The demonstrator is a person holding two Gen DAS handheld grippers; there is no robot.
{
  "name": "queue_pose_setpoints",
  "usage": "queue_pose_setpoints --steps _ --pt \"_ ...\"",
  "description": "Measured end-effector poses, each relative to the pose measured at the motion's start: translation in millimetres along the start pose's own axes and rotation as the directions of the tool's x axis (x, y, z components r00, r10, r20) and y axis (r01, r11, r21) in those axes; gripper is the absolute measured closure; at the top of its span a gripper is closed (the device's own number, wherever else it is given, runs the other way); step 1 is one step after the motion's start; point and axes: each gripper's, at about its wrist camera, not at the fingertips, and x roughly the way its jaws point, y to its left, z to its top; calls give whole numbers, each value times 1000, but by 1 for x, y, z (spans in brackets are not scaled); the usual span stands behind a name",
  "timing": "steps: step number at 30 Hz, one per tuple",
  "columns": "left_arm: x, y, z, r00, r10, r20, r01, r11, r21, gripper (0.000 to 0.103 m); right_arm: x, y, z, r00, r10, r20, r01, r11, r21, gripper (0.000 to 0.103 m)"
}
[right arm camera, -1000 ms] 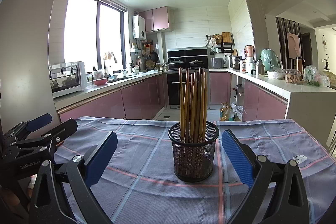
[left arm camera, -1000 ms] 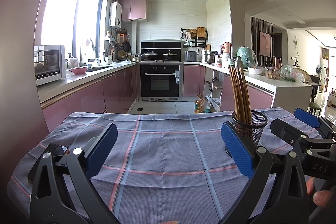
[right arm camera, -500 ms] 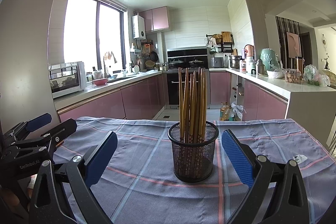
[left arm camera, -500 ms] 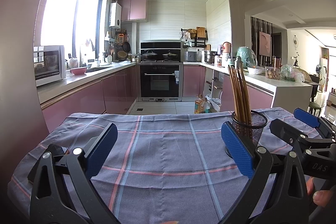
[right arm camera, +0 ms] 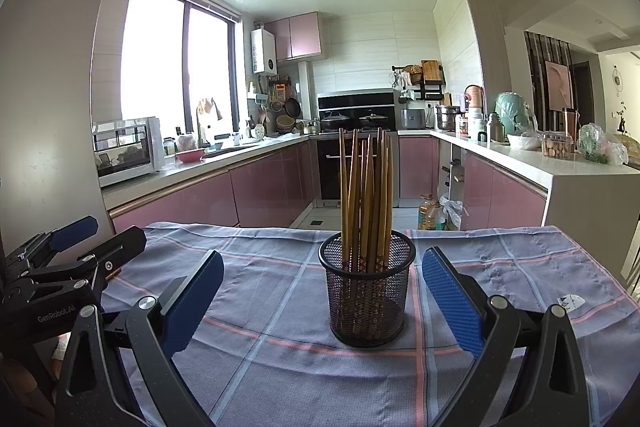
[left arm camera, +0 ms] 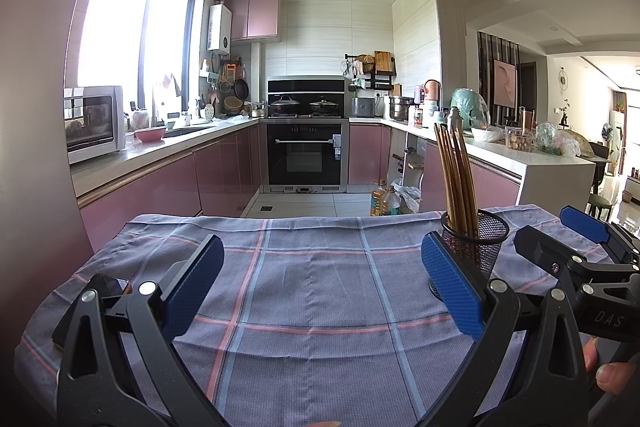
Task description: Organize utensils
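Note:
A black mesh holder (right arm camera: 367, 291) stands upright on the checked tablecloth (right arm camera: 280, 367), with several wooden chopsticks (right arm camera: 366, 195) standing in it. My right gripper (right arm camera: 322, 301) is open, its blue pads on either side of the holder and a little nearer than it, touching nothing. In the left wrist view the same holder (left arm camera: 478, 247) and chopsticks (left arm camera: 456, 179) show to the right, just behind my right pad. My left gripper (left arm camera: 322, 293) is open over bare cloth. Each gripper appears in the other's view, the right gripper (left arm camera: 576, 247) at the right edge and the left gripper (right arm camera: 88, 243) at the left edge.
A dark phone (left arm camera: 94, 303) lies at the cloth's left edge behind my left finger. A small white label (right arm camera: 570, 302) sits on the cloth at the right. Beyond the table are pink kitchen cabinets (left arm camera: 224, 175), an oven (left arm camera: 306, 155) and a white counter (right arm camera: 560, 179). A thumb (left arm camera: 608, 373) shows bottom right.

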Motion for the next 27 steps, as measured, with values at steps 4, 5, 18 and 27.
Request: queue_pose_setpoints --steps 4,5,18,27 --pt "0 0 0 1000 -1 -1 1 1000 -1 6 0 -1 0 1000 0 -2 0 1000 -1 7" --pt "0 0 0 1000 0 -1 0 1000 -1 6 -1 -1 0 1000 0 -1 0 1000 0 7" --pt "0 0 0 1000 1 0 -1 1000 1 6 -1 -2 -1 1000 -2 -2 2 1000 2 7" --pt "1 -6 -5 1000 -5 5 4 1000 29 6 0 -3 0 1000 4 -8 -4 1000 -2 7"
